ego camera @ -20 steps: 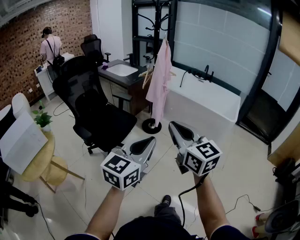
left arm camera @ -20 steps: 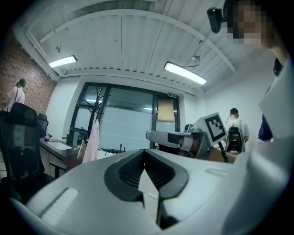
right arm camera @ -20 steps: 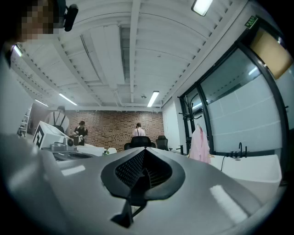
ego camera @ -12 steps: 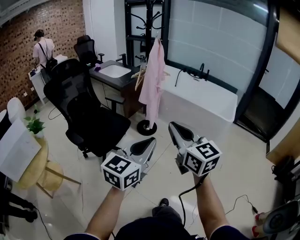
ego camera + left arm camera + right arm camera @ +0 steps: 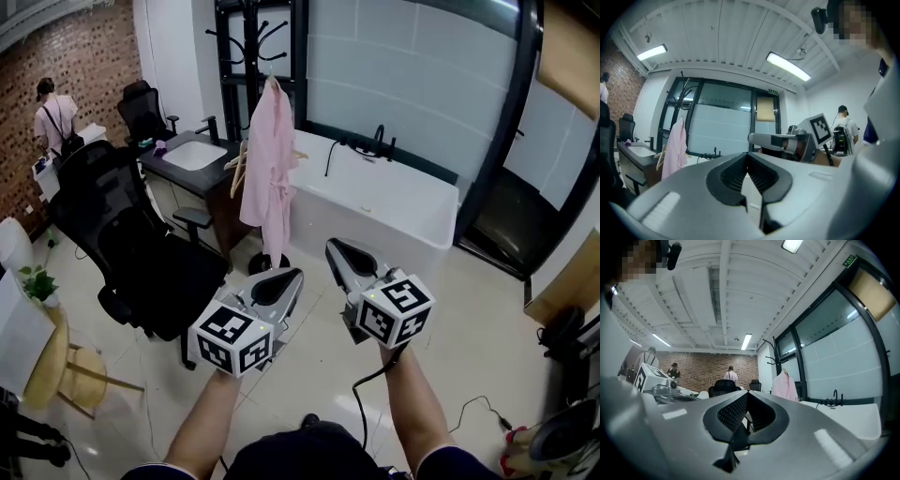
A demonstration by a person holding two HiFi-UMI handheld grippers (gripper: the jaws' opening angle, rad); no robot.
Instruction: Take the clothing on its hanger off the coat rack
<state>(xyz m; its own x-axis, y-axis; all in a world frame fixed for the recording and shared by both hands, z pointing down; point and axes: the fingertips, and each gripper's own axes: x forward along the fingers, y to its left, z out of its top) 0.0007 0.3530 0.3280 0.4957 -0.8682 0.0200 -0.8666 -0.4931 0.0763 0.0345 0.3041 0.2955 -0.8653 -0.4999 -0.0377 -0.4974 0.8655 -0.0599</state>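
- The pink garment hangs from an upper hook of the black coat rack, on the far side of the room. It drapes straight down the pole, so its weight probably still rests on the hook. Nothing touches it.
- Pale wooden hanger arms stick out beside the cloth. I cannot tell whether they belong to the garment's own hanger or to spare ones.
- The rack stands between a sink counter on the left and a white bathtub on the right. A black office chair sits nearer on the left, which leaves the open tiled floor in the middle as the likely way in.
- The left gripper and right gripper are held side by side, level, near the person and well apart from the rack. Both have their jaws pressed together with nothing between them, which suits an approach where there is nothing to grasp yet.
- Only the head view shows the gap of floor, the rack's base and the chair.
- The left gripper view shows its pads meeting, the garment far to the left of them, and the right gripper to the right.
- The right gripper view shows closed pads, the garment to the right of them, and people by the far brick wall.
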